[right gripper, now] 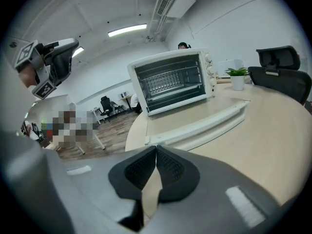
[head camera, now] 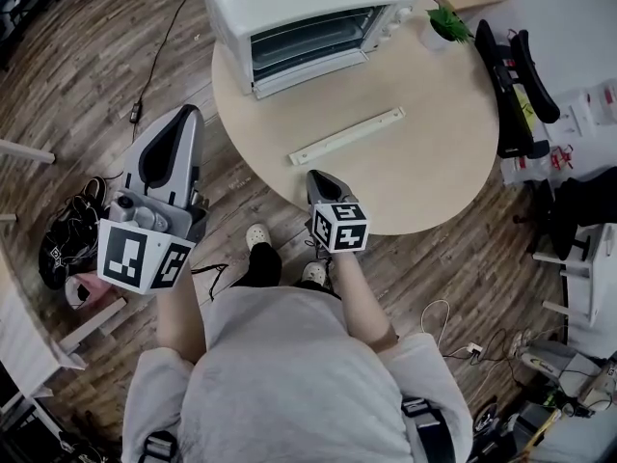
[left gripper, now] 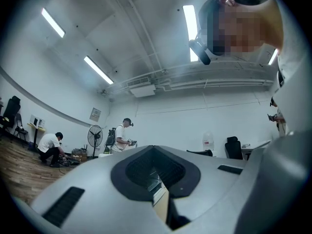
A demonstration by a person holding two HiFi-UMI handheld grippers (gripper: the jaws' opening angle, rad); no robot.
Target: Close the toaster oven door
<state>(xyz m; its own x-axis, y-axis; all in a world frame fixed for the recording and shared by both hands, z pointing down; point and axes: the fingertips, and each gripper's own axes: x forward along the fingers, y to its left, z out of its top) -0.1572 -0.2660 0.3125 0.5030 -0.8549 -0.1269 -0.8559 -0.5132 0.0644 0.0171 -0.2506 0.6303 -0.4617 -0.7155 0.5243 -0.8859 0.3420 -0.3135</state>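
On the table's point(head camera: 434, 162) far side, the toaster oven point(head camera: 299, 8) sits crosswise, door point(head camera: 308, 41) facing the person point(head camera: 289, 374); left gripper point(head camera: 187, 114) and right gripper point(head camera: 316, 176) pinched together, empty.

Source: long white ceiling strip lights point(left gripper: 189, 23) are shining down, lighting the room evenly.
Glare: the strips are burning out to flat white.
Shadows: only faint, soft shade is lying on the round pale wooden tabletop point(head camera: 434, 152).
Edges: both gripper views are bulging fisheye-style, their corners darkening to black.
Focus: the grey left gripper point(left gripper: 153, 146) is looking soft up close.
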